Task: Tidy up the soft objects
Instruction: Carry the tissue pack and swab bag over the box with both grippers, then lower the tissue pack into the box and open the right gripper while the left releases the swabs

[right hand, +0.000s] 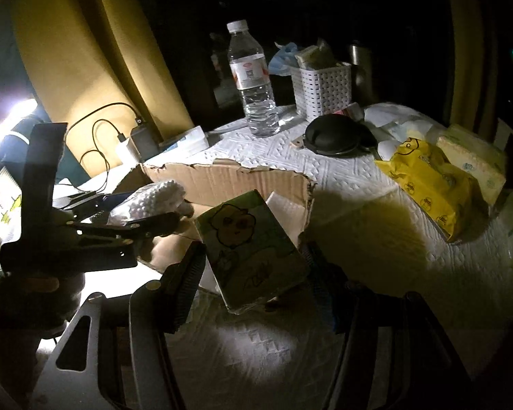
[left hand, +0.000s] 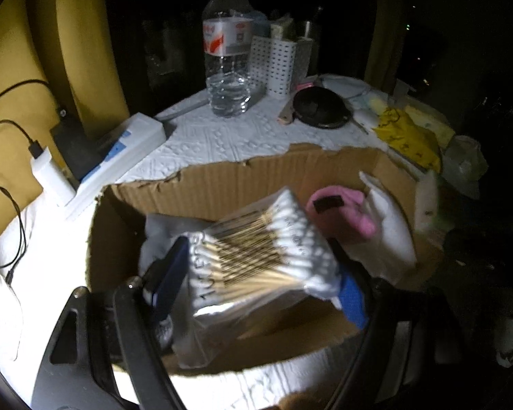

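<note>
My left gripper (left hand: 256,273) is shut on a clear pack of cotton swabs (left hand: 253,249) and holds it over the open cardboard box (left hand: 222,184). A pink soft item (left hand: 342,212) and white tissue (left hand: 390,235) lie inside the box. In the right wrist view my right gripper (right hand: 253,270) is shut on a green tissue pack (right hand: 249,249) with a cartoon print, just in front of the box's (right hand: 242,177) near right corner. The left gripper (right hand: 143,218) with the swabs (right hand: 154,198) shows at the left, above the box.
On the white-covered table (right hand: 342,177) stand a water bottle (right hand: 256,82), a white basket (right hand: 321,85) and a black round pouch (right hand: 338,133). A yellow tissue pack (right hand: 431,181) and a pale one (right hand: 472,157) lie at right. A power strip (left hand: 119,157) and charger cables (left hand: 3,171) lie at left.
</note>
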`<action>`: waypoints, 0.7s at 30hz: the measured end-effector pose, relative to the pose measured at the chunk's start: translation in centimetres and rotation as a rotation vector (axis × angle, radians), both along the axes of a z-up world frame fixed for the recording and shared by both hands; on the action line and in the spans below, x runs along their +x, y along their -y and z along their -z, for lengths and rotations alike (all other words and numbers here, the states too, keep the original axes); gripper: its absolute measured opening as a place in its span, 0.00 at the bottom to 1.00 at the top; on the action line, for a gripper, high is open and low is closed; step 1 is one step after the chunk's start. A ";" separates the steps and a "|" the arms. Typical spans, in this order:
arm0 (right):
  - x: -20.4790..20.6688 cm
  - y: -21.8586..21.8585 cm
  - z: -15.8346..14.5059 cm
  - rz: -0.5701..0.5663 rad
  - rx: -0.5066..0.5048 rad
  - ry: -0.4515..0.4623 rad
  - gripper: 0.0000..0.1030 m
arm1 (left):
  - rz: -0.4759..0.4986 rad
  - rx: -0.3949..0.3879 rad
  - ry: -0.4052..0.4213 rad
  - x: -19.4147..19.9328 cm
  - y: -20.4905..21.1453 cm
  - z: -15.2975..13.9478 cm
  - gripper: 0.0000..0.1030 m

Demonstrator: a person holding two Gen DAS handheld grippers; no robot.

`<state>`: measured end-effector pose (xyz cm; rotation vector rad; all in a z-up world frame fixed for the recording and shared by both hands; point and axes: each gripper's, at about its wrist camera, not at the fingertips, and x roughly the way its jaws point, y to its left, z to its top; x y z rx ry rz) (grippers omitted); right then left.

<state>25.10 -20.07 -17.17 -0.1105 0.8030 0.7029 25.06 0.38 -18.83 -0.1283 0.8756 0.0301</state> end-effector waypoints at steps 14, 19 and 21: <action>-0.8 -2.2 -0.6 -0.030 -0.027 0.015 0.60 | -0.050 -0.029 0.043 -2.4 -2.7 -1.7 0.90; -1.2 -4.3 -0.5 -0.067 -0.042 0.009 0.60 | -0.068 -0.034 0.047 -4.4 -3.9 -1.9 0.90; -1.3 -5.1 -0.4 -0.083 -0.052 0.009 0.60 | -0.076 -0.033 0.050 -5.0 -4.4 -1.9 0.90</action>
